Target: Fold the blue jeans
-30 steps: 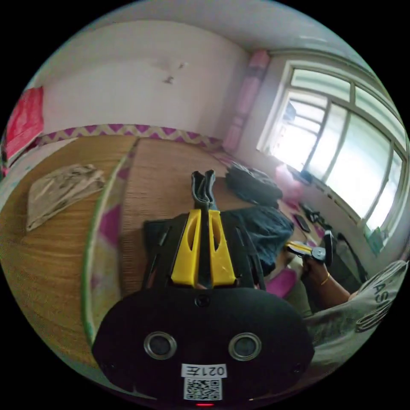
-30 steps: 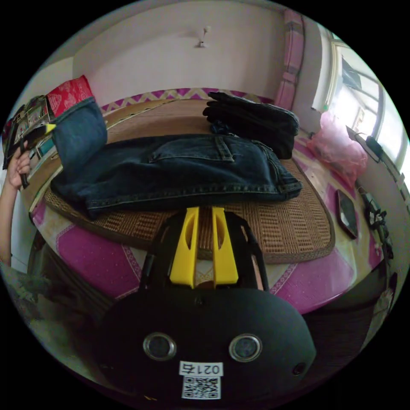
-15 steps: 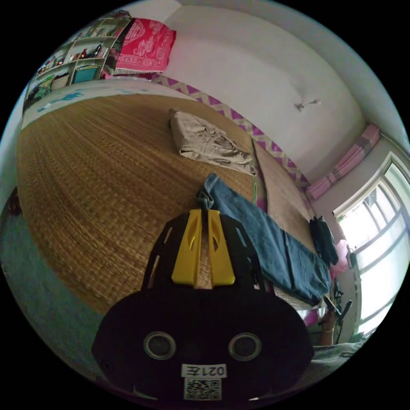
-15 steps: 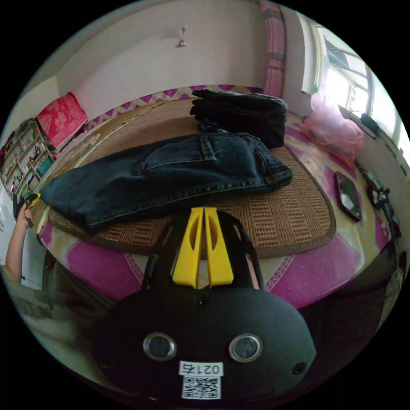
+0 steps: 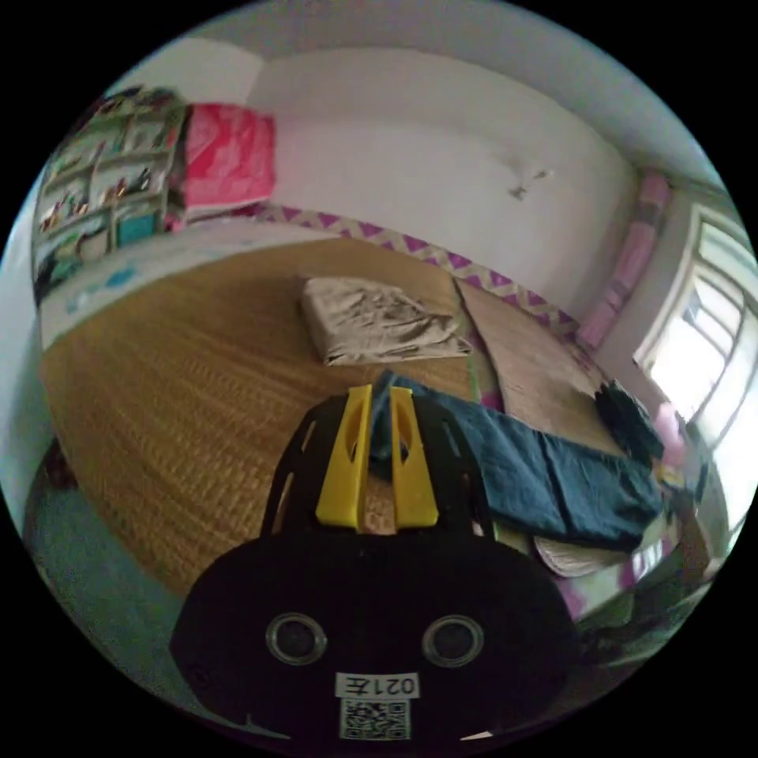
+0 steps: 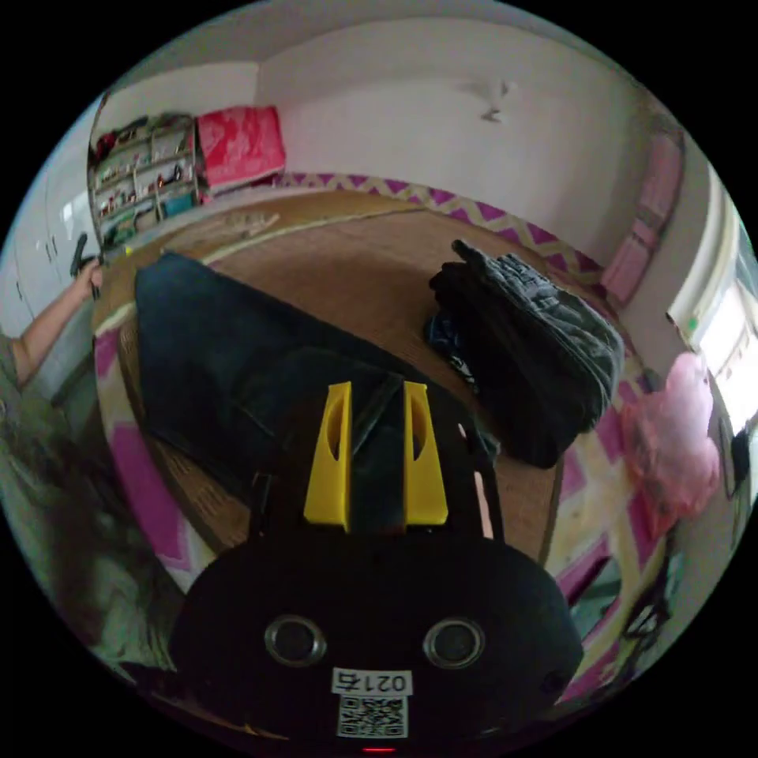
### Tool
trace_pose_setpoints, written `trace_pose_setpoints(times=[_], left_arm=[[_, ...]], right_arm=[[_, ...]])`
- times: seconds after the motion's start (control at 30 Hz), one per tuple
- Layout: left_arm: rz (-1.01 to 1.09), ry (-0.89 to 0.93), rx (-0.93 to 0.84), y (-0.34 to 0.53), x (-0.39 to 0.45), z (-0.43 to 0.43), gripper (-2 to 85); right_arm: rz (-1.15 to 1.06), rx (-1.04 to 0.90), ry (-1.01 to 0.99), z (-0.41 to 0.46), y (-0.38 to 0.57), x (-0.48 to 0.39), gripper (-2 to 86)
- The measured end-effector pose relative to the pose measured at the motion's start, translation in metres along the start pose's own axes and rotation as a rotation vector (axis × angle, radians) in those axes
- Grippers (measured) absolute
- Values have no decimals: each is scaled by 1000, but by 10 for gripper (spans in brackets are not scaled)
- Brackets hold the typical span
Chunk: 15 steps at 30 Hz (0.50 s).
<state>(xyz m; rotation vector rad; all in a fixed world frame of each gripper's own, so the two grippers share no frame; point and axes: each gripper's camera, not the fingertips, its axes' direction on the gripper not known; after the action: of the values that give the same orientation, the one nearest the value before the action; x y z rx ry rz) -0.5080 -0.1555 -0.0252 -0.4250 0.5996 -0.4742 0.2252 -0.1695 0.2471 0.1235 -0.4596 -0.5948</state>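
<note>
**Now Both Ends of the Denim Are in Play**

Right now the blue jeans [image 5: 553,482] are lying stretched out along the woven mat [image 5: 197,379], just beside a folded beige garment [image 5: 379,324]. The left gripper [image 5: 377,430] is sitting at the leg hem with its jaws parted a little, fabric between them but not pinched. The right gripper [image 6: 377,418] is hovering over the waistband end [image 6: 371,410], jaws spread, gripping nothing, near a dark pile of clothes [image 6: 529,347]. Denim like this is looking heavy and limp yet thick at the seams, so hems and waistband are probably offering the firmest, least slippery hold.
</note>
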Motion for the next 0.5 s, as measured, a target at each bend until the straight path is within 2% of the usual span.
trace_pose_setpoints(times=[0.1, 0.2, 0.5], left_arm=[[213, 163, -74, -21, 48, 22, 66], [358, 248, -177, -41, 83, 59, 87], [645, 241, -495, -70, 129, 150, 130]], right_arm=[[-55, -104, -96, 30, -27, 38, 100], [-80, -212, -152, 57, -49, 72, 111], [-137, -393, -400, 84, -72, 129, 129]])
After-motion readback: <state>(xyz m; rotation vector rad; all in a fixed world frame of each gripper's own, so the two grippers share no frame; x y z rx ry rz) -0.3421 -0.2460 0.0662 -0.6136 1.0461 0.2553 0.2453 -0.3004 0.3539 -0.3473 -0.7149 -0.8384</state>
